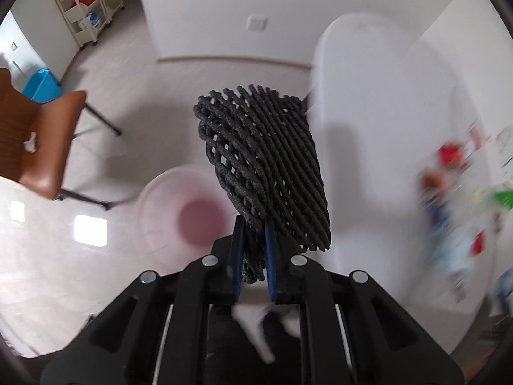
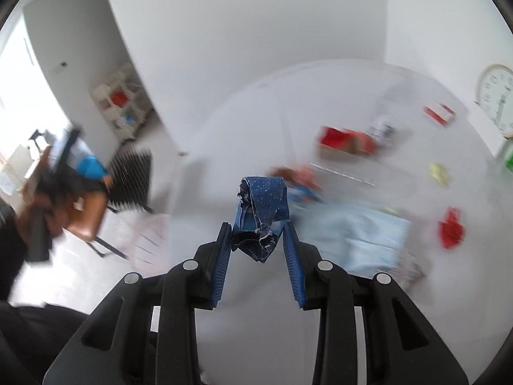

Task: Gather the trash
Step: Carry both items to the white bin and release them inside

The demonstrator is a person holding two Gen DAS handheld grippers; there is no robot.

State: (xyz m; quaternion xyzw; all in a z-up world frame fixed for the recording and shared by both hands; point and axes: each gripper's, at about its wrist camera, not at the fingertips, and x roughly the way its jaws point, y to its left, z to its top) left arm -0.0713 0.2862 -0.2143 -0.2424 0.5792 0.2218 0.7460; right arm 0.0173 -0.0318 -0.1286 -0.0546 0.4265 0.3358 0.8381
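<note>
Left wrist: left gripper (image 1: 253, 227) jaws clamp black foam netting (image 1: 263, 166); right gripper (image 2: 258, 226) jaws pinch a crumpled blue wrapper (image 2: 261, 215).

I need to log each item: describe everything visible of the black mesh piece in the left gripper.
The black mesh piece is an open lattice of rough, foam-like cords, folded into a floppy sleeve. The left gripper is shut on its lower end; the rest stands up, leaning right, in the air. In the left wrist view, nothing else touches it.

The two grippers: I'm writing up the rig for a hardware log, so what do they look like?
Both match. The left gripper and right gripper have matte black plastic bodies with angular linkage arms, round silver pivot pins and flat fingers faced with ribbed blue pads. No cables, markings or sleeves are visible.
</note>
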